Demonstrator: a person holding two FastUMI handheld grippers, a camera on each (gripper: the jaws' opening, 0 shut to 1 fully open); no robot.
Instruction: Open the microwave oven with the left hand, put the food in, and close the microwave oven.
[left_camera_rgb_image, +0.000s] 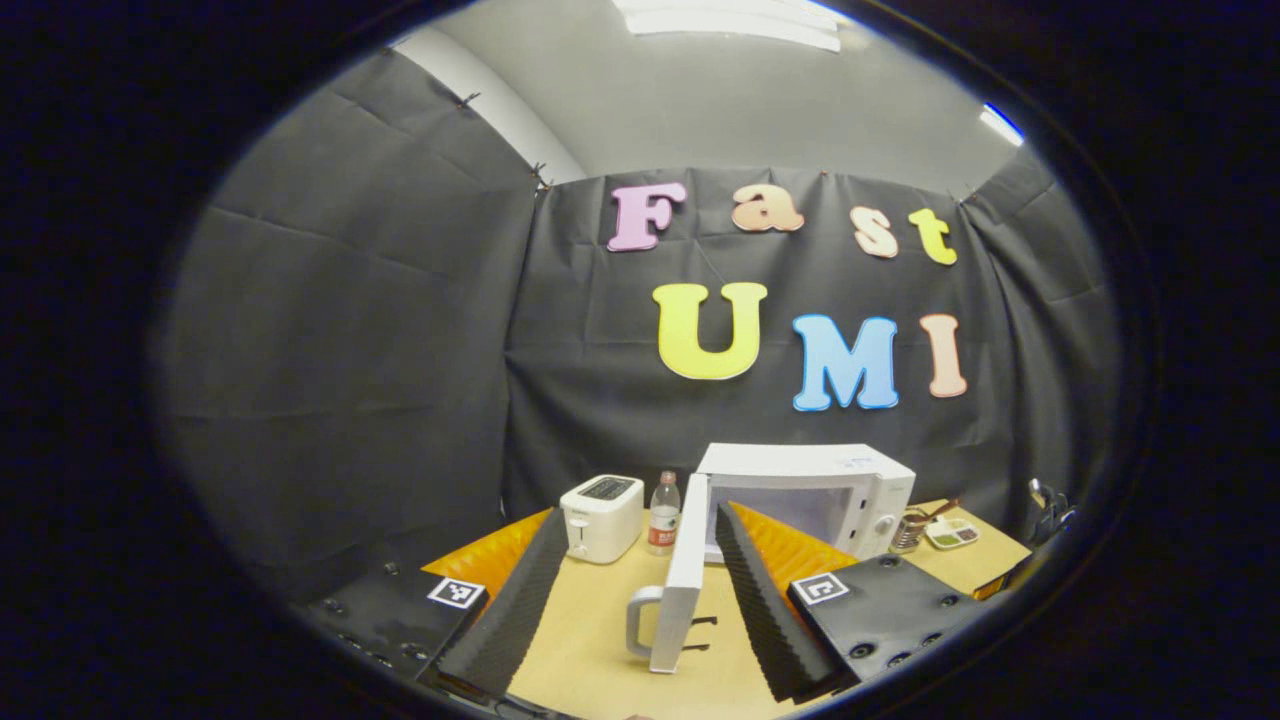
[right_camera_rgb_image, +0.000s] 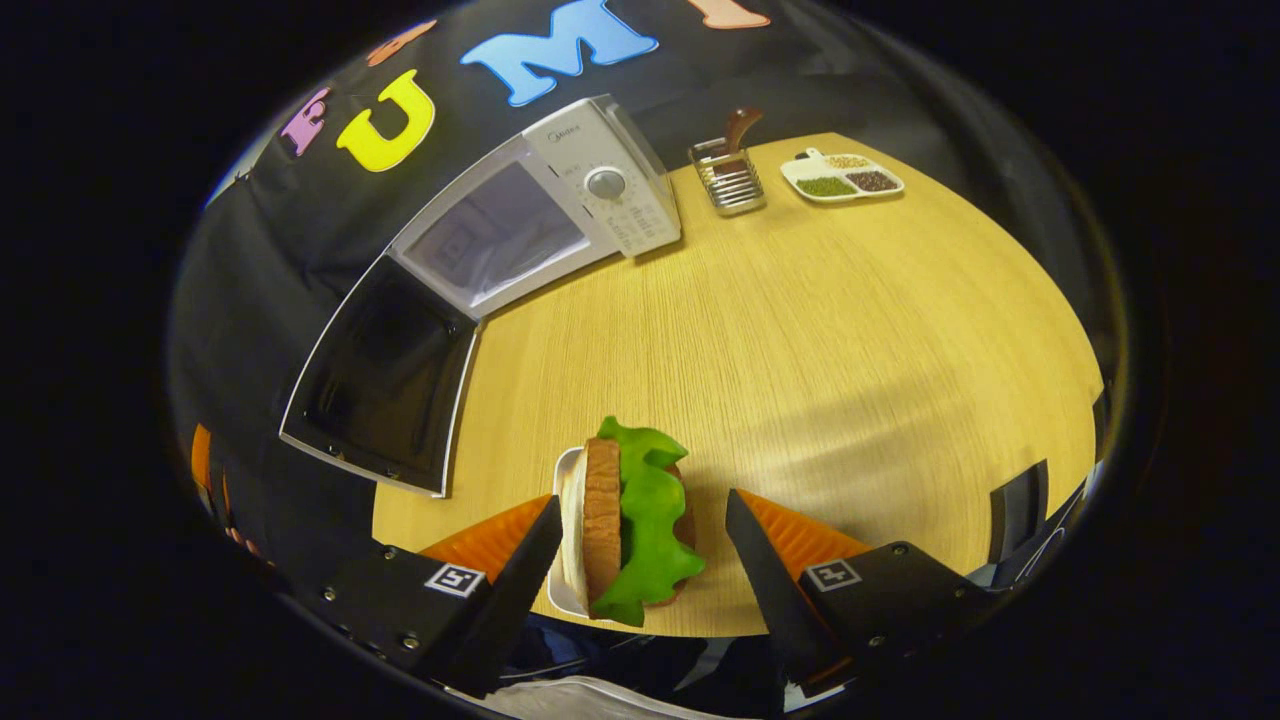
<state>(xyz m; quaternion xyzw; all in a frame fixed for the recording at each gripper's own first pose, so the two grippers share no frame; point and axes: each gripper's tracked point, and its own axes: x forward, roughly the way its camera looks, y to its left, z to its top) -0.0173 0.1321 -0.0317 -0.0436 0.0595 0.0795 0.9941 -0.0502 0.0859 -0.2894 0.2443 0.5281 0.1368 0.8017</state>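
1. Left gripper view: a white toaster (left_camera_rgb_image: 601, 517) stands at the far left of the wooden table (left_camera_rgb_image: 600, 640), with a clear bottle (left_camera_rgb_image: 664, 513) just beside it on its right.
2. The microwave oven (left_camera_rgb_image: 812, 497) sits behind them against the wall; its door (left_camera_rgb_image: 682, 585) is swung fully open, edge-on, handle facing left.
3. The left gripper (left_camera_rgb_image: 640, 600) is spread wide, holding nothing; the open door stands between its fingers without visible contact.
4. A utensil holder (left_camera_rgb_image: 908, 531) and a divided dish (left_camera_rgb_image: 951, 533) sit right of the oven.
5. Right gripper view: the food (right_camera_rgb_image: 628, 525), a sandwich with lettuce on a white tray, rests at the table's near edge.
6. The right gripper (right_camera_rgb_image: 645, 545) is spread, its fingers on either side of the food; neither presses on it.
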